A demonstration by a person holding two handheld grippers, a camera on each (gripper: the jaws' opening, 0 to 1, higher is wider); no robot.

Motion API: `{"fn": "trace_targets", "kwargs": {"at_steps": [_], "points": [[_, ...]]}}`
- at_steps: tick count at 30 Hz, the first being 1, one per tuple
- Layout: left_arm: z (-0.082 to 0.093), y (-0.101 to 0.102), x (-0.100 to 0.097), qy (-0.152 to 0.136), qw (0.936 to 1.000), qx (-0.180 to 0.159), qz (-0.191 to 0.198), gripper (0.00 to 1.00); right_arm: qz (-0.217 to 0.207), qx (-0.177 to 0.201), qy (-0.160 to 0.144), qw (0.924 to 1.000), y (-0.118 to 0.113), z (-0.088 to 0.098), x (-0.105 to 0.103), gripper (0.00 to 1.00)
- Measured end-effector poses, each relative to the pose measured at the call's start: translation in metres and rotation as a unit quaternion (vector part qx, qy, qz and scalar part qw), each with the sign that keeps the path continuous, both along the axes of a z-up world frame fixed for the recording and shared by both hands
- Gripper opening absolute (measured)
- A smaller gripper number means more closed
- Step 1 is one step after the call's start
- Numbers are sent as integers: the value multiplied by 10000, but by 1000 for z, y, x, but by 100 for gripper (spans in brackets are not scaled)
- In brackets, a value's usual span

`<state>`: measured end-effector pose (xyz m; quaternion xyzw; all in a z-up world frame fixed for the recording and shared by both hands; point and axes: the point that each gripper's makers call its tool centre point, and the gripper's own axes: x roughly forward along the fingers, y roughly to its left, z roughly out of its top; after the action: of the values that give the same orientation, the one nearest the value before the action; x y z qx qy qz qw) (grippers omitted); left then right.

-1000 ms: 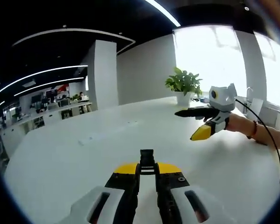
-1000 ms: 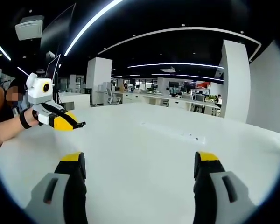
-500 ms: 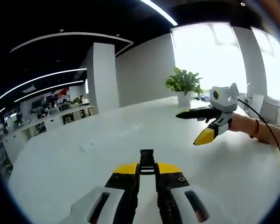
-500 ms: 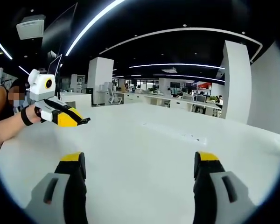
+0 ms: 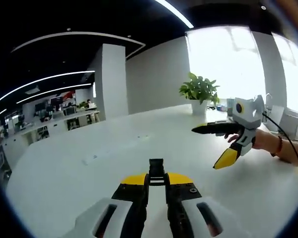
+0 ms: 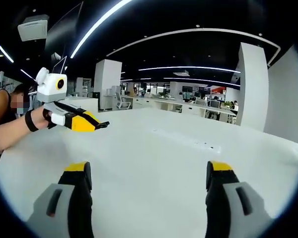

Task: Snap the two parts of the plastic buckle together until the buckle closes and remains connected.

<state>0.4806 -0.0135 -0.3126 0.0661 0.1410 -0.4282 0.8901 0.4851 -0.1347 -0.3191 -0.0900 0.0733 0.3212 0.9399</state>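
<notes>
A small black buckle part (image 5: 156, 169) sticks up between the yellow-tipped jaws of my left gripper (image 5: 156, 179), which is shut on it just above the white table (image 5: 59, 173). In the right gripper view the left gripper (image 6: 102, 125) comes in from the left, held by a hand, with the dark buckle part (image 6: 104, 124) at its tip. My right gripper (image 6: 149, 171) stands open, jaws wide apart, nothing between them. In the left gripper view the right gripper (image 5: 206, 148) hovers over the table at the right, open and empty.
The wide white table (image 6: 154, 148) has a row of small slots (image 6: 188, 139) in its top. A potted plant (image 5: 199, 91) stands at its far edge by bright windows. A white pillar (image 5: 113, 79) and office desks lie beyond. A person's forearm (image 6: 12, 131) reaches in.
In the right gripper view the left gripper has moved right, toward the middle, still shut on the buckle part. The right gripper stays open, its view almost unshifted.
</notes>
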Motion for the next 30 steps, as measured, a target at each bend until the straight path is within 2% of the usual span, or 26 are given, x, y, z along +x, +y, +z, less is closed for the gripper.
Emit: {"fn": "trace_targets", "kwargs": {"at_steps": [6,8,11,20,23,28,30], "points": [[-2,-1,7,49,10000,-32,45,11,55,29,-38,10000,2,3,-1,96],[-3,-1,7,95,9998,-154,110,11,84,29,-14,10000,3,2,-1,95],[-9,-7,4,84,9999,-109,85,11,98,7,-16,10000,5,2,-3,95],[-4,-23,2,104,9998,-120,-69,11,140,23,-14,9999,7,3,-3,94],[-2,-24,4,17,9999,-87,-48,11,142,32,-24,9999,7,4,-2,94],[1,-26,6,62,9997,-252,23,11,158,31,-14,9999,8,4,-4,94],[-1,-25,6,85,9998,-203,20,11,157,25,-7,9999,8,3,-6,94]]}}
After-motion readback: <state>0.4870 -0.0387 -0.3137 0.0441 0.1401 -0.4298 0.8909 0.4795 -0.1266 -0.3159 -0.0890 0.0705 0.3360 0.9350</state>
